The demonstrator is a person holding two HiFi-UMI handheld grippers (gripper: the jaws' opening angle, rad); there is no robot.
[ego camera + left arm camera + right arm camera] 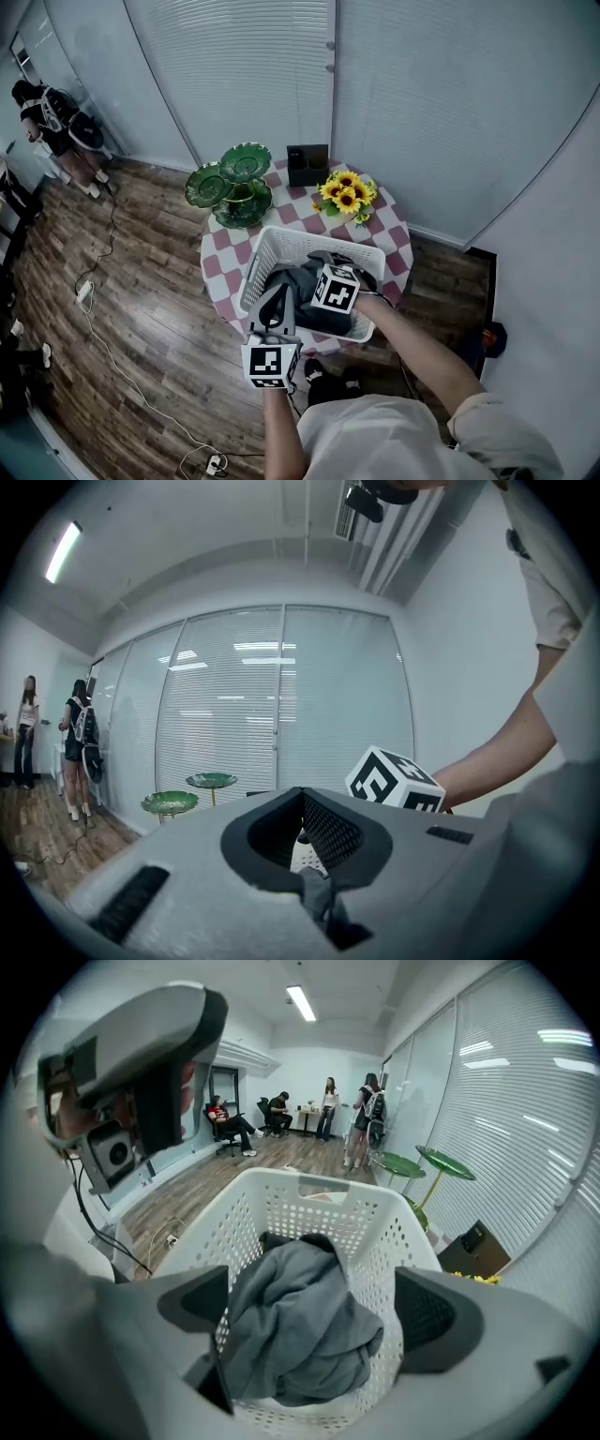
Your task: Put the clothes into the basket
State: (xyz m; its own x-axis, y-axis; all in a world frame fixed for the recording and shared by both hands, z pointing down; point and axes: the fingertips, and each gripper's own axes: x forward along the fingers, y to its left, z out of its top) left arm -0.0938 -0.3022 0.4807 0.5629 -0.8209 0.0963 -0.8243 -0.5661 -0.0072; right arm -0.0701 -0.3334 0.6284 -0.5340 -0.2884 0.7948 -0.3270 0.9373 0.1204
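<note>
Spread wide, the jaws of my right gripper [309,1309] hang over grey clothes [292,1358] heaped in the white basket [281,1206], my left gripper [302,832] pinched closed alongside.

Head view high above, right gripper view close over basket [309,244]

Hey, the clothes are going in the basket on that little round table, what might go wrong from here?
1. The left gripper looks shut on a bit of the gray garment; pulling away without opening could drag it back out.
2. The basket sits near the front edge of the table, so a hard push may tip or slide it.
3. The sunflowers stand just behind the basket; shoving it back could knock them.
</note>
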